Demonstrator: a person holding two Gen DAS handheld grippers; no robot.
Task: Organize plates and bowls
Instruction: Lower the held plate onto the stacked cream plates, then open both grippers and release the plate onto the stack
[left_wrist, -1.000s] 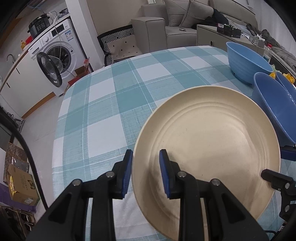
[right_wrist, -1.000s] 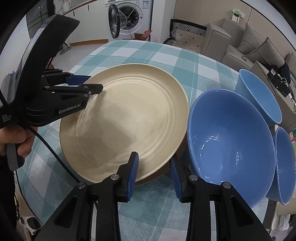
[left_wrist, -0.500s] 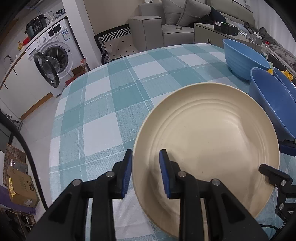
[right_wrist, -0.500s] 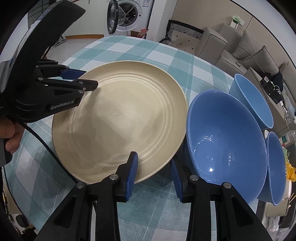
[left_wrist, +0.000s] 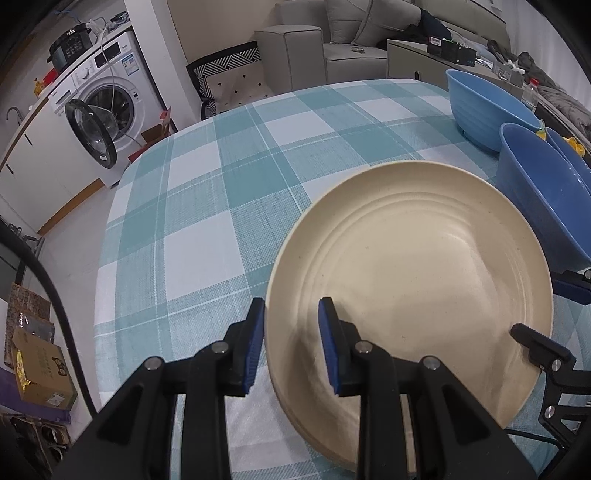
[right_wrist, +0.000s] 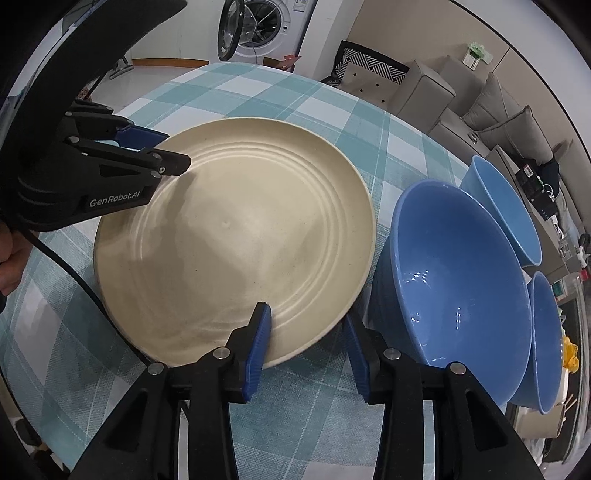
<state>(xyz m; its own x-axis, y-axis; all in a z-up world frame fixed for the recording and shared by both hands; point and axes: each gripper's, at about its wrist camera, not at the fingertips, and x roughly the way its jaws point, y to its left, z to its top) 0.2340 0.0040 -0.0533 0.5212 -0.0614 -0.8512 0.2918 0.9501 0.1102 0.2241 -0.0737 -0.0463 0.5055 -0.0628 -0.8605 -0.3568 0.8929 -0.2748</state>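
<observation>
Cream plate (right_wrist: 236, 236) beside three blue bowls (right_wrist: 461, 266), seemingly tilted.

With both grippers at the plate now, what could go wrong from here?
1. The right gripper has just been opening with the plate rim between its jaws, so the plate may hang on the left gripper alone and could tilt or slip.
2. The nearest bowl sits close beside the plate; a swing could knock it into the other bowls.
</observation>
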